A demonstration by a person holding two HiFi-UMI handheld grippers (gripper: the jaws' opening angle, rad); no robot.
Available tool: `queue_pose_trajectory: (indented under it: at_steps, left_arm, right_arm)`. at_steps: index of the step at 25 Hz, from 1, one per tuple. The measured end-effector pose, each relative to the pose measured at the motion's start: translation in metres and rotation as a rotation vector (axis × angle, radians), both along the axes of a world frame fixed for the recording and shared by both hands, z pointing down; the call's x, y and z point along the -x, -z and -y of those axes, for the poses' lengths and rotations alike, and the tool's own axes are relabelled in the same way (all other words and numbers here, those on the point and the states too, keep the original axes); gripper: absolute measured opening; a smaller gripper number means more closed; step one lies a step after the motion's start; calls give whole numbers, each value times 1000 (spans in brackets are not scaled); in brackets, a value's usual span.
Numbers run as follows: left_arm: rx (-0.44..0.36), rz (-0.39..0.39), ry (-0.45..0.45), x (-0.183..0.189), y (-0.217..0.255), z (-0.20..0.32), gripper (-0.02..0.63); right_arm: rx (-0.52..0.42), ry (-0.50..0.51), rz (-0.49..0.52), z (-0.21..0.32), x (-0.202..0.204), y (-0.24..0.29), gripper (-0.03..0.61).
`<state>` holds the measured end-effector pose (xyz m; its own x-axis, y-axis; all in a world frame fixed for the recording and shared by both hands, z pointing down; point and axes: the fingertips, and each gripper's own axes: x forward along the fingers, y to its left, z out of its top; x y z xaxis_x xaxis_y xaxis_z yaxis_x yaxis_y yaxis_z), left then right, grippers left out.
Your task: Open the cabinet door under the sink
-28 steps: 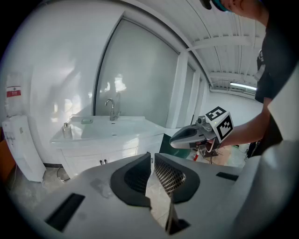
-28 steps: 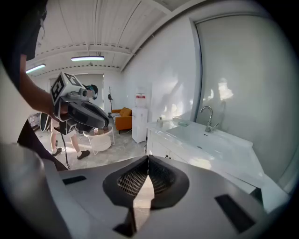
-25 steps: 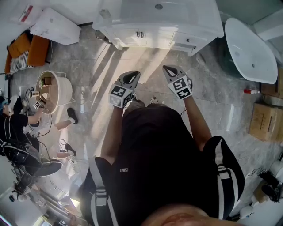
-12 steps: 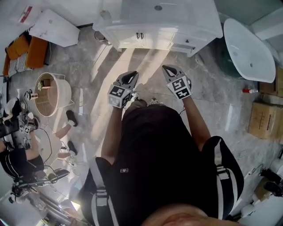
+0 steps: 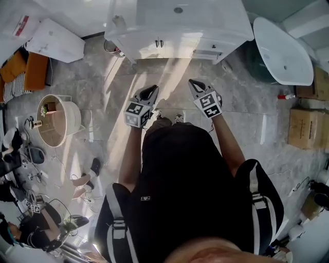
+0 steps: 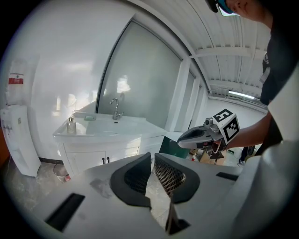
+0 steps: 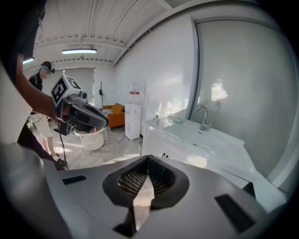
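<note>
Grey stone-tile floor (image 5: pixel 103 97), sun streaks across it. Head view: white vanity unit (image 5: pixel 221 31) at 12 o'clock, against the wall, with the sink (image 5: pixel 164 15) set in its top. White freestanding bathtub (image 5: pixel 282 51) at 2 o'clock, just beside the vanity. Person in a black top (image 5: pixel 190 180) stands at centre, facing 12 o'clock, both arms held forward. White water dispenser (image 5: pixel 54 41) at 10 o'clock, orange sofa (image 5: pixel 25 69) beyond it toward 9. Cardboard boxes (image 5: pixel 303 128) at 3 o'clock. Round white side table (image 5: pixel 54 118) at 9 o'clock. The cabinet doors (image 5: pixel 149 50) sit under the sink on the vanity front, both flush and closed, with a pair of dark handles (image 5: pixel 158 44) side by side at the middle seam. Left claw (image 5: pixel 150 90) at 11 o'clock of the person, right claw (image 5: pixel 195 85) at 1 o'clock, both raised over the floor and pointing toward the vanity, well apart from the doors and from each other. Left gripper view: jaws drawn together, only a thin slit at the tips, nothing between them. Right gripper view: jaw tips meet, nothing held. Tap (image 6: pixel 115 108) stands at the back of the basin; a small bottle (image 6: pixel 71 125) stands on the vanity top at its left corner.
</note>
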<state>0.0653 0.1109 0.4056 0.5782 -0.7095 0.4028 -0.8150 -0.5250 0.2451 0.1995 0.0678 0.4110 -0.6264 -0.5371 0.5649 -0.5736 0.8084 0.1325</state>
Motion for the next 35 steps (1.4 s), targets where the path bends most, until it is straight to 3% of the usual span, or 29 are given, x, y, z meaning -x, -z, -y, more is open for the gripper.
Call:
queue_pose_trajectory:
  at_steps: [15, 22, 30, 35]
  left_arm:
    - [-11, -35, -46, 93, -8, 30, 34]
    - [-12, -45, -48, 118, -13, 47, 34]
    - [6, -49, -22, 132, -21, 54, 34]
    - [23, -45, 78, 148, -26, 64, 34]
  right_arm:
    - [-12, -47, -53, 17, 82, -16, 58]
    - [-4, -57, -84, 29, 93, -27, 58]
    - [23, -36, -114, 48, 95, -39, 58]
    - [29, 40, -147, 64, 94, -49, 58]
